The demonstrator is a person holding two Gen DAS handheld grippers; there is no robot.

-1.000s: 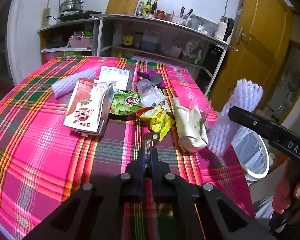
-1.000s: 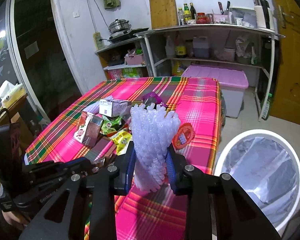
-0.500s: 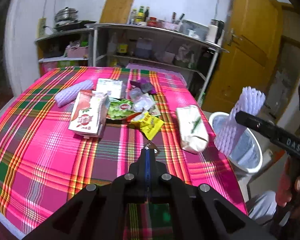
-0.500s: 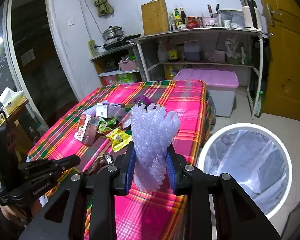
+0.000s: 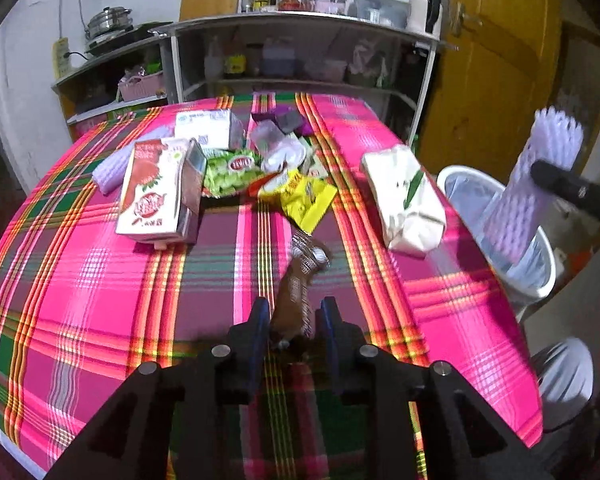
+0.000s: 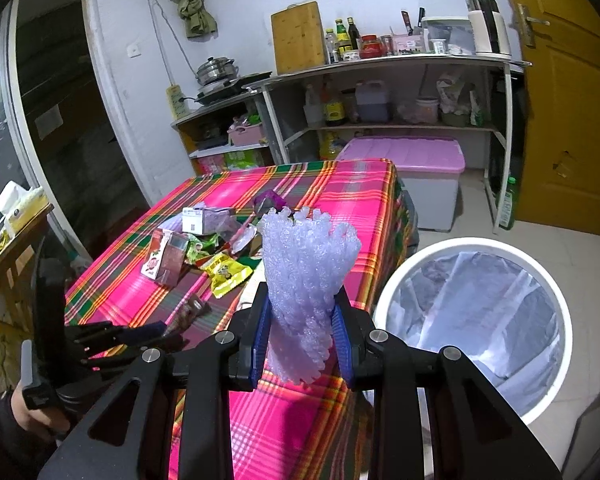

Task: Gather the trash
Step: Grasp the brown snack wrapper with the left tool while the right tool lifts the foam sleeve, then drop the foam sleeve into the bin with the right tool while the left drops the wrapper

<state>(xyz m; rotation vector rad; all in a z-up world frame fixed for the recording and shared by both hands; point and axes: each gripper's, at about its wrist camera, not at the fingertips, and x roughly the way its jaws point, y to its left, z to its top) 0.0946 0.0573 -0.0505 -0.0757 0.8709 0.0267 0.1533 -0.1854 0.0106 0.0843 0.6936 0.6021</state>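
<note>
Left gripper [image 5: 293, 316] jaws just opened to a narrow gap, pads clear on both sides of a crumpled brown foil snack wrapper [image 5: 302, 276]; wrapper sits between them, near end inside the gap, not pinched. Long axis of wrapper runs straight out along the pointing line, away toward the litter pile, silver twisted end farthest out; lying on the pink plaid-cloth surface [image 5: 100, 280], slightly raised at the far end, hard to tell through the blur. Next out: yellow crinkled snack packet [image 5: 308, 200], red-and-white juice carton [image 5: 156, 196] on its side, white paper-wrapped bundle [image 5: 408, 200] near the surface edge on the bin side. Right gripper [image 6: 300, 328] jaws narrow, clamped on a lilac foam fruit-net sleeve [image 6: 306, 272]; sleeve stands near upright, flared frilly end up, lower end poking below the pads. Key relation: white round waste bin with clear liner [image 6: 400, 280] lies to the right of the sleeve and lower, just beyond the surface edge; mouth open, facing up. Right-hand load nearer the bin than the left one. Likely needs a short carry sideways over the rim, then release; sleeve axis already roughly matches the drop direction. Left-side wrapper probably needs a re-close before any lift.
</note>
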